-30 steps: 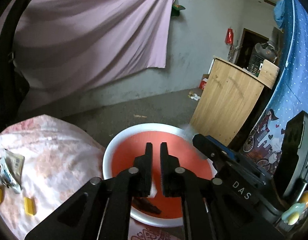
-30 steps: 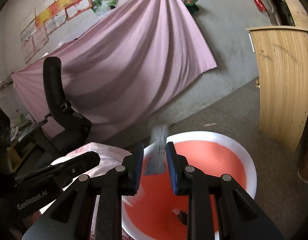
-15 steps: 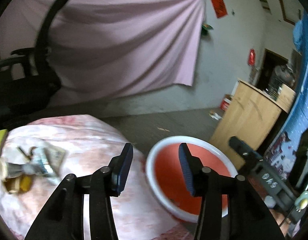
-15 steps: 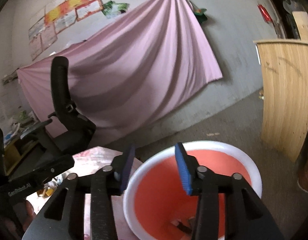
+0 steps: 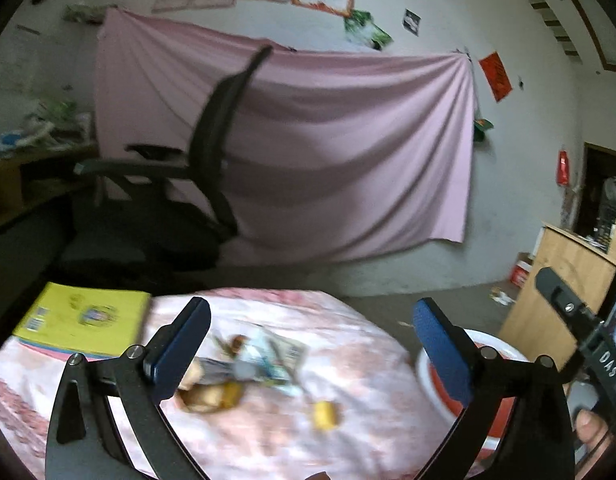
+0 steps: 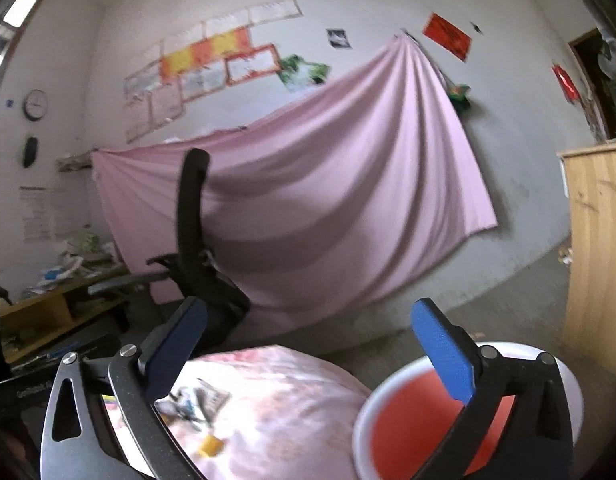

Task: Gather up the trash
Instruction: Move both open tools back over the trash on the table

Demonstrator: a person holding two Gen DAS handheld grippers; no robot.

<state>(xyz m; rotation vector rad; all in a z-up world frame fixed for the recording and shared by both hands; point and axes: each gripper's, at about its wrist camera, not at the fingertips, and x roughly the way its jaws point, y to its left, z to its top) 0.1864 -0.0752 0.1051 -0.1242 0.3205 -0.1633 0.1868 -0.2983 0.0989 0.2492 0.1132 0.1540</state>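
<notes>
both grippers, left (image 5: pixel 310 344) and right (image 6: pixel 308 346), point nearly level over the table (image 5: pixel 368 432), empty fingers opening wide.

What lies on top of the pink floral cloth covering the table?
On the pink floral cloth lie a yellow book, crumpled wrappers, a brownish scrap and a small yellow piece. Blur hides finer detail, and the gripper frame covers the cloth's near edge.

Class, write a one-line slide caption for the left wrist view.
Left gripper, jaws opening and empty, faces wrappers on the pink-clothed table, basin at right.
</notes>
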